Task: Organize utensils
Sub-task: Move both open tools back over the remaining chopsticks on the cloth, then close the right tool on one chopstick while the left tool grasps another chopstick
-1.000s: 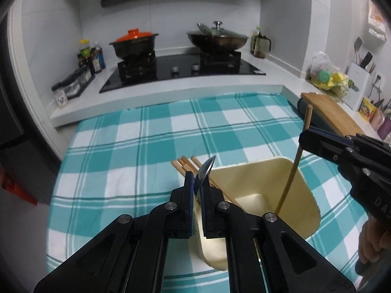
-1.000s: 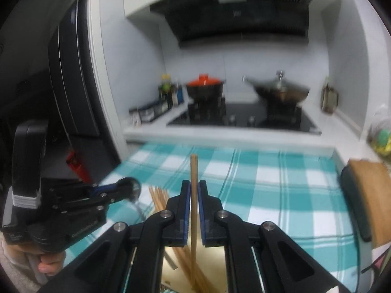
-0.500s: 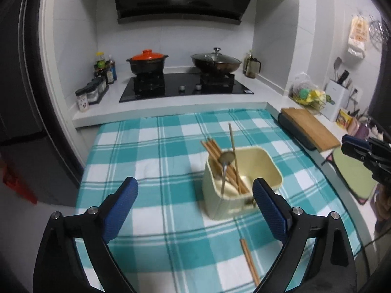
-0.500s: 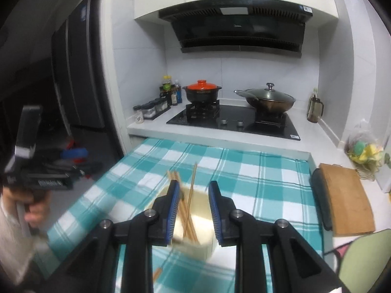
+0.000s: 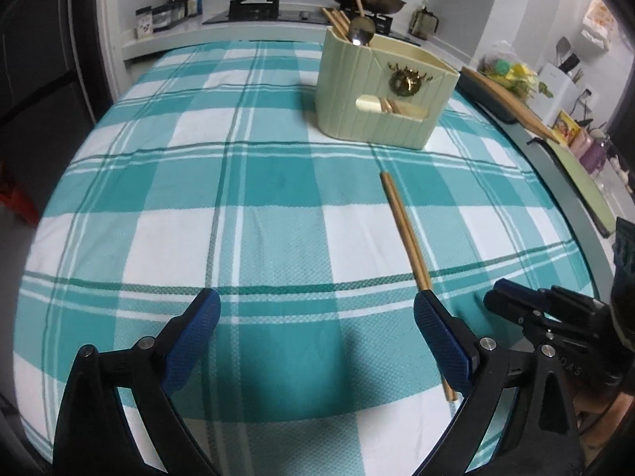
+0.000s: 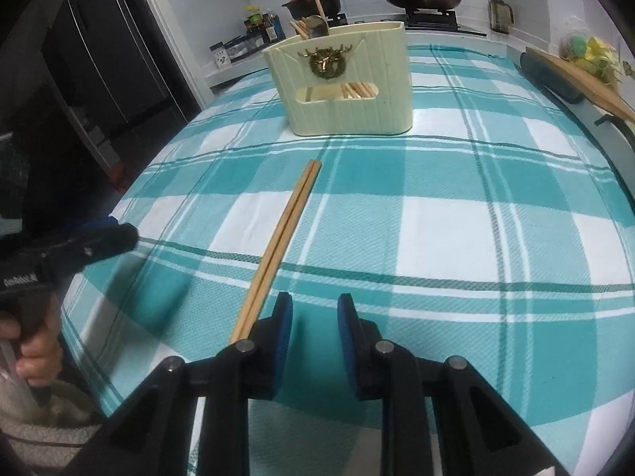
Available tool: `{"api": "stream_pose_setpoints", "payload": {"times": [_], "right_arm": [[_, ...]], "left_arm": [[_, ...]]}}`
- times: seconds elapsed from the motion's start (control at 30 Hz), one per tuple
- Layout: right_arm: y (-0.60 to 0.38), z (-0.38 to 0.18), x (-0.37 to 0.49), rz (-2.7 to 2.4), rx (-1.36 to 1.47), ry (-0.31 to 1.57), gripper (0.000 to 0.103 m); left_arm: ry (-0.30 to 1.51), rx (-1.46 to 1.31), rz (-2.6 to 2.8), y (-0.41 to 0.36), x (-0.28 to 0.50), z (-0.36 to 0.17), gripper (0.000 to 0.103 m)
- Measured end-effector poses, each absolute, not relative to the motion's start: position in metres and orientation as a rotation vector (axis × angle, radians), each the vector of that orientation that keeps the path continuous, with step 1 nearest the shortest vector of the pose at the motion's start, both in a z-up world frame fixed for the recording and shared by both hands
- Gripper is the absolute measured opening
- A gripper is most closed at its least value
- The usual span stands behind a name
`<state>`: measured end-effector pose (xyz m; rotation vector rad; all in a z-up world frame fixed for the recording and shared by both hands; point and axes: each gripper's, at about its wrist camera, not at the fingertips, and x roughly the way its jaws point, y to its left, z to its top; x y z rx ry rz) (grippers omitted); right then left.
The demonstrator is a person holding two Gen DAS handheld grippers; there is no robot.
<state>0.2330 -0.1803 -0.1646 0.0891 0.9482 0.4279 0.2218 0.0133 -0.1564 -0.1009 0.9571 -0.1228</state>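
Both grippers have dropped low toward the checked tablecloth (image 5: 278, 206) since half a second ago, when they hung high above the cream utensil holder (image 5: 381, 91) — the holder now stands ahead of them rather than beneath them. The left gripper (image 5: 315, 325) has its blue-padded fingers (image 5: 190, 337) spread wide with nothing between them, hovering over the cloth well short of the holder. The right gripper (image 6: 313, 329) has its fingers parted by a narrow gap, also empty. A pair of wooden chopsticks (image 6: 281, 242) lies flat on the cloth between the holder and the grippers, the two sticks side by side and touching, their far ends pointing toward the holder but stopping short of it. The near ends pass just beside the outer edge of the right gripper's left finger, outside its gap; whether they touch it cannot be told. In the left wrist view the same pair runs past the left gripper's right finger. Inside the holder stand more chopsticks (image 5: 337, 20) and a metal spoon (image 5: 362, 31), leaning at its far left corner — their lower ends show through the slot in its front wall.
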Motion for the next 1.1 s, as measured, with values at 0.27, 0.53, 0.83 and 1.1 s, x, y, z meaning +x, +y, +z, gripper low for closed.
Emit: {"api": "stream_pose_setpoints", "payload": {"times": [0.27, 0.53, 0.83, 1.1], "right_arm": [[-0.169, -0.17, 0.235, 0.424, 0.091, 0.952, 0.024], [-0.164, -0.171, 0.249, 0.429, 0.11, 0.976, 0.024], [-0.151, -0.178, 0.288, 0.446, 0.141, 1.044, 0.017], [-0.126, -0.19, 0.304, 0.464, 0.08, 1.084, 0.012]], "left_arm": [[0.937, -0.008, -0.053, 0.007, 0.221, -0.161, 0.098], [0.939, 0.016, -0.03, 0.012, 0.221, -0.164, 0.098], [0.966, -0.054, 0.016, 0.042, 0.214, -0.175, 0.098], [0.995, -0.062, 0.023, 0.048, 0.217, -0.184, 0.098]]}}
